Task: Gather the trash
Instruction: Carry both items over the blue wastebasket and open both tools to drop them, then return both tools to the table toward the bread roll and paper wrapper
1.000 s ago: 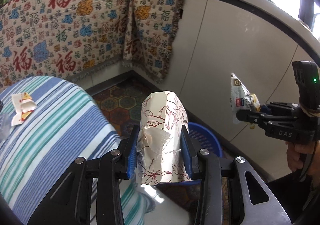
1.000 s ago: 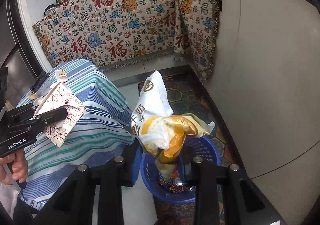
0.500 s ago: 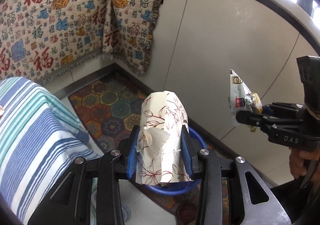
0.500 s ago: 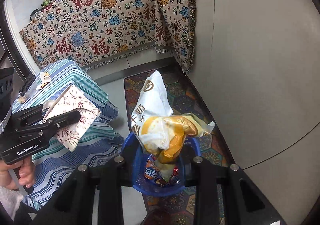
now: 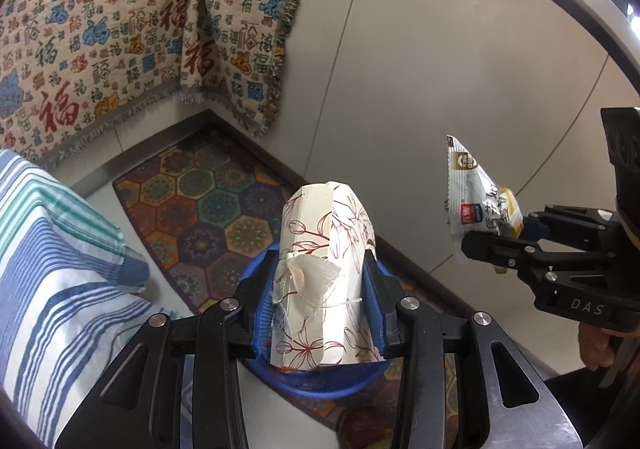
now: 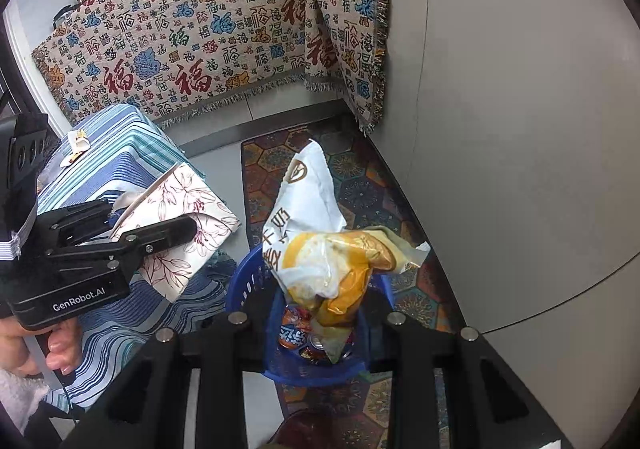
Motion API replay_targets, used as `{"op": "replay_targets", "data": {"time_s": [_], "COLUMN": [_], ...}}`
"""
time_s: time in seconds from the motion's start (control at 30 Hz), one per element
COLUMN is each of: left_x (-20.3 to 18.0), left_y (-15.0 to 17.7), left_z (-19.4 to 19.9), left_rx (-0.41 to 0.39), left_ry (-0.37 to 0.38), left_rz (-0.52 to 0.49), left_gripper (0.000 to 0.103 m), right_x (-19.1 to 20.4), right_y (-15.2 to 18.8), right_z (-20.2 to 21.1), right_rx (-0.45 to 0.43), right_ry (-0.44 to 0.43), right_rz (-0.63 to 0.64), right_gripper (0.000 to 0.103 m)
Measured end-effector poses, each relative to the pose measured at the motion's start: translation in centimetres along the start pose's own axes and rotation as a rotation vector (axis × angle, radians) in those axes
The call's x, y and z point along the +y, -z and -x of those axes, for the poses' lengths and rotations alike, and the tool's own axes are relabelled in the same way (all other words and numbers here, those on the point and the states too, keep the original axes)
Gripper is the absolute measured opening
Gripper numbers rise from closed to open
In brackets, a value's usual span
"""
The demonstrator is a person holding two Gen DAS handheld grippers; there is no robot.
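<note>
The left gripper (image 5: pixel 320 305) has its blue pads pressed on the sides of a flattened floral carton (image 5: pixel 326 273), upright between them with a scrap of gauze (image 5: pixel 310 281) stuck to its front; the right gripper (image 6: pixel 320 313) is clamped on a crumpled snack bag (image 6: pixel 320 249), white and yellow, standing up above its fingers; both pieces hang over a blue basket (image 6: pixel 250 285) on the floor, the bag directly above its mouth, where cans (image 6: pixel 296 333) already lie; the basket sits on a patterned mat (image 5: pixel 208 209) in the corner, just beside the draped corner of a striped cloth (image 5: pixel 60 281); a wrapper (image 6: pixel 78 139) lies near that cloth's far edge; a fringed blanket (image 6: pixel 224 29) hangs behind; both grippers tilt steeply downward, side by side, each gripped from below by a hand (image 6: pixel 44 345).
</note>
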State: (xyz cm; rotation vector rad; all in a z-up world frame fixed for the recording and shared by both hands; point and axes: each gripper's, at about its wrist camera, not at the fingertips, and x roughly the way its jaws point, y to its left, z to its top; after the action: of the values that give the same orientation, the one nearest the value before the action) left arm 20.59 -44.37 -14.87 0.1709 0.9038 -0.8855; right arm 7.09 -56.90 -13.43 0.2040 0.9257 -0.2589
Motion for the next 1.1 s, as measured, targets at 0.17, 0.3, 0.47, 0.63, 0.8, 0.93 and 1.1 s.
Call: {"op": "replay_targets", "data": {"time_s": [0.17,0.3,0.47,0.63,0.8,0.93,1.1], "left_x": [-0.1,0.1,0.4,0.9,2.4,5.8,12.4], "left_y": [-0.2,-0.8,-0.9,-0.7,0.6,3.2,8.4], "left_z": [-1.5,-2.5,-2.5,-0.8,4.3,9.6,15.2], "left_rx": [0.024,0.025,0.008,-0.024,-0.086,-0.122,-0.1], "left_ry": [0.009,0.037,0.026,0.002,-0.031,-0.09,-0.244], "left_rz": [-0.001,0.026,0.046,0.048,0.052,0.104,0.194], "left_gripper": [0.044,0.063,0.067,0.067,0.068,0.072,0.077], "right_x": [-0.3,-0.3,-0.4,-0.4,0.9,4.1,11.6], "right_y": [-0.3,-0.6,-1.0,-1.2,-1.8,-2.6,-2.6], "right_z": [-0.4,-0.7,-0.1,0.8,2.3,3.4,3.6], "right_rx": [-0.014,-0.018,-0.053,-0.098,-0.164,-0.218,-0.259], "right_ry": [0.017,0.008,0.014,0.028,0.03,0.021,-0.032], "right_rz": [0.003,0.0,-0.004,-0.012,0.018,0.077,0.207], "right_gripper": [0.034,0.047,0.058,0.058,0.058,0.058,0.061]}}
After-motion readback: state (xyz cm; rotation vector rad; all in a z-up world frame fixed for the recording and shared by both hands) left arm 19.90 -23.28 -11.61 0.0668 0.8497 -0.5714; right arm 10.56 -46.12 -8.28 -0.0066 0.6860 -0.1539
